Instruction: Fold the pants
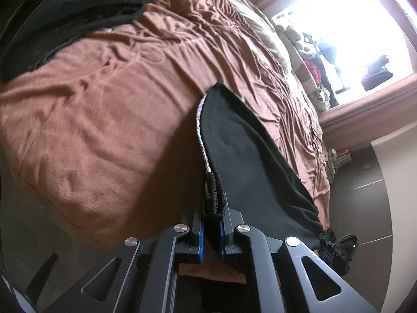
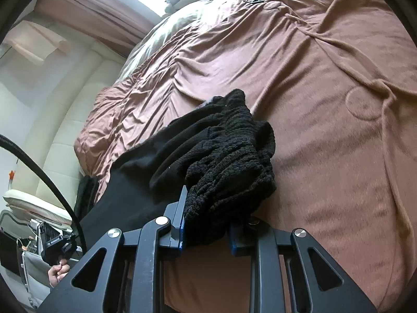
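Observation:
The black pants [image 1: 250, 156] hang stretched in the air above a bed with a brown blanket [image 1: 109, 109]. My left gripper [image 1: 212, 224] is shut on the pants' black ribbed edge, which has a patterned trim beside it. In the right wrist view my right gripper [image 2: 207, 227] is shut on a bunched, ribbed end of the same pants [image 2: 226, 156]. The cloth runs off to the left toward the other gripper [image 2: 58, 245] and the hand that holds it. In the left wrist view the right gripper [image 1: 336, 250] shows at the far end of the cloth.
The brown blanket [image 2: 325, 104] covers the bed and is wrinkled. Another dark garment [image 1: 67, 18] lies at the bed's far corner. A bright window [image 1: 351, 26] with clutter on its sill is behind the bed. A padded cream headboard [image 2: 65, 109] is at the left.

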Action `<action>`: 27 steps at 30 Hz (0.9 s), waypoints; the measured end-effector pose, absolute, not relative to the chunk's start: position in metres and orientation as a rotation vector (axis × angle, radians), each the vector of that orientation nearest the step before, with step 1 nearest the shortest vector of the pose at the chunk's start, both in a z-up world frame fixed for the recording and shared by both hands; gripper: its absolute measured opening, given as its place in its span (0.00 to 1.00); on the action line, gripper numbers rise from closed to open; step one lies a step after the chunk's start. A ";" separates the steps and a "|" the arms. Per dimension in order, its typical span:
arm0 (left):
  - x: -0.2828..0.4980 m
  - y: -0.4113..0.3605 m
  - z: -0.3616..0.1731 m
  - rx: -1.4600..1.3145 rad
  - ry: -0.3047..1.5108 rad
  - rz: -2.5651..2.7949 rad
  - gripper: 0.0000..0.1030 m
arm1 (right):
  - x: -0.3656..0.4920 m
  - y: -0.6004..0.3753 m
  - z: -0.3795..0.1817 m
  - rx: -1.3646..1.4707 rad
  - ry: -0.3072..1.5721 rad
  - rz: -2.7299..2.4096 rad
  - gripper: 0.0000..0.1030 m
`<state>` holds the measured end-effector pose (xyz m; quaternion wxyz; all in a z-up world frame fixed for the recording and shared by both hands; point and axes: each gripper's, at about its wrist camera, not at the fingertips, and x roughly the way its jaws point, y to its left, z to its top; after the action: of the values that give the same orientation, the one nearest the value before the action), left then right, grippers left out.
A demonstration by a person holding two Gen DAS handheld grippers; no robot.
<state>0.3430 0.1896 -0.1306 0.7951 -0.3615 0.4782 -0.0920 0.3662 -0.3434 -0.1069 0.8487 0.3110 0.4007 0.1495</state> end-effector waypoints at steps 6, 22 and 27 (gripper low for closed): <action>0.345 0.195 -0.164 -0.800 1.069 -0.174 0.08 | 0.366 -0.339 -0.113 0.618 0.869 0.265 0.20; 0.327 0.201 -0.190 -0.895 1.003 -0.238 0.60 | 0.304 -0.308 -0.079 0.429 0.791 0.152 0.56; 0.319 0.201 -0.193 -0.923 0.986 -0.244 0.61 | 0.268 -0.287 -0.057 0.338 0.712 0.149 0.56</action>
<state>0.3188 0.2008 -0.1934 0.7735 -0.4262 0.4554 -0.1124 0.2683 -0.2871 -0.0568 0.9207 0.1643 0.3465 0.0723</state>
